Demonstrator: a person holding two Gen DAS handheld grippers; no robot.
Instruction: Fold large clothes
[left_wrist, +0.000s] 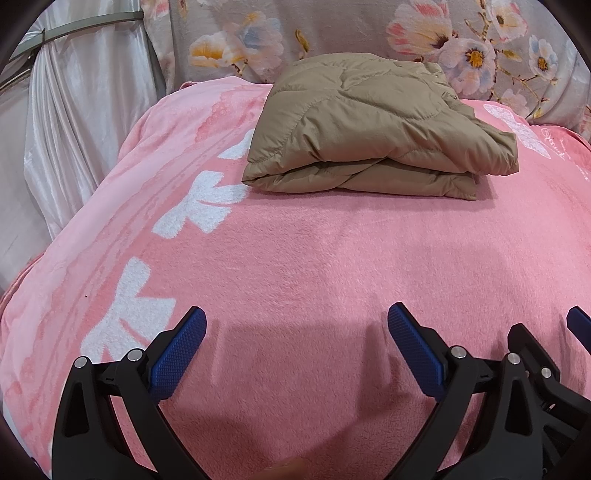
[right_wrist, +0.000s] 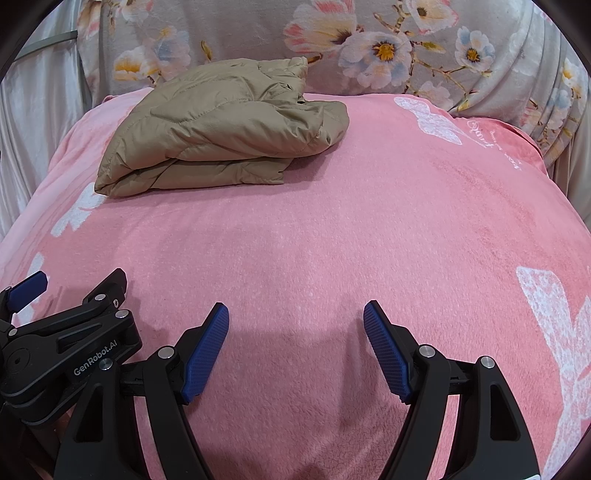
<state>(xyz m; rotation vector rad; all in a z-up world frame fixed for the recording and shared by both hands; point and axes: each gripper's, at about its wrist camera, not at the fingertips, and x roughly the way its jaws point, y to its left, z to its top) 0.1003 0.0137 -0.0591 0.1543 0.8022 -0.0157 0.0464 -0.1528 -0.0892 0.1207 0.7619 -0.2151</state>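
A tan quilted jacket (left_wrist: 373, 125) lies folded into a thick bundle at the far end of the pink blanket (left_wrist: 295, 258); in the right wrist view the jacket (right_wrist: 221, 129) sits at the far left. My left gripper (left_wrist: 297, 317) hovers open over the near part of the blanket, well short of the jacket, nothing between its blue pads (left_wrist: 177, 354). My right gripper (right_wrist: 295, 314) is also open and empty, beside the left one. The left gripper's black body (right_wrist: 62, 350) shows at the lower left of the right wrist view.
The pink blanket (right_wrist: 369, 221) has white flower prints and covers a raised soft surface. A grey floral cloth (left_wrist: 369, 33) hangs behind it. White satin drapes (left_wrist: 74, 129) hang at the left. The blanket drops off at its left and right edges.
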